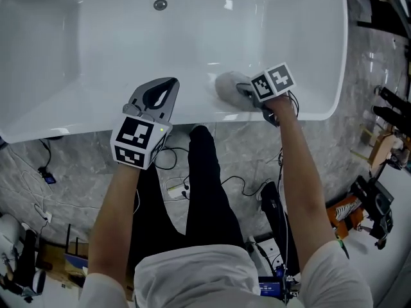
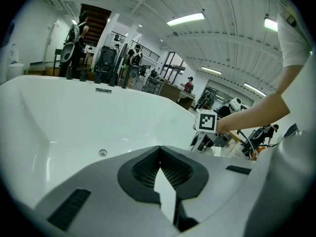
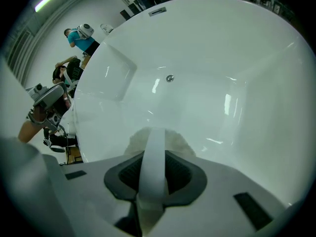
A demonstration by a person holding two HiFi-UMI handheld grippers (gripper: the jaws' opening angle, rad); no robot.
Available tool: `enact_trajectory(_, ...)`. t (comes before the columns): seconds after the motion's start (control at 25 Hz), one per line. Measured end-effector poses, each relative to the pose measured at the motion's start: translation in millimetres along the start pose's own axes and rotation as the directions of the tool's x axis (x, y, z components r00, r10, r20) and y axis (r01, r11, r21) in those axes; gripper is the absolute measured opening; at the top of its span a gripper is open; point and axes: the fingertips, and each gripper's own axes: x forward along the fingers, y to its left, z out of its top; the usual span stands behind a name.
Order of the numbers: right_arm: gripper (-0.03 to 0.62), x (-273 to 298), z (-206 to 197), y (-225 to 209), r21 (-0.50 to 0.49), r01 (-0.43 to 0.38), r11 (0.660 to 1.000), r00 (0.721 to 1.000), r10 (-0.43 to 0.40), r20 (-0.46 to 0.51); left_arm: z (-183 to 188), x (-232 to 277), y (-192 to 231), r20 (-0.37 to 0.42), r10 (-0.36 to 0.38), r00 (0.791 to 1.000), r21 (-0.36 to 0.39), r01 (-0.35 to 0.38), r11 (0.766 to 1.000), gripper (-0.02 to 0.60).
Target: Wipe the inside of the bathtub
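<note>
The white bathtub fills the top of the head view, with its drain near the far wall. My right gripper reaches over the near rim, shut on the white strap of a fluffy grey-white wiping pad. The pad rests against the inner near wall, right of centre. My left gripper hovers over the near rim to the left of the pad, shut with nothing in it. In the left gripper view its jaw tips meet, and the right gripper's marker cube shows beyond them.
Below the tub lies grey marble floor with loose cables. The person's dark legs stand against the rim. Equipment and stands crowd the right side. Other people stand beyond the tub.
</note>
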Motion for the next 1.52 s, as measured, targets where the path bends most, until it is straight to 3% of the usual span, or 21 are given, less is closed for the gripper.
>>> enact_trajectory(0.76,0.092,56,77,136,-0.067,-0.114,0.991,0.993,0.115,0.021,-38,-76,101,0.029,0.135,0.99,-0.081,-0.132,0.988,0.011)
enact_trajectory(1.52,0.092,115,162,306,-0.141,-0.245,0.959,0.964,0.256,0.069,-63,-181,204,0.096,0.299,0.949,-0.174,-0.28,0.944,0.011)
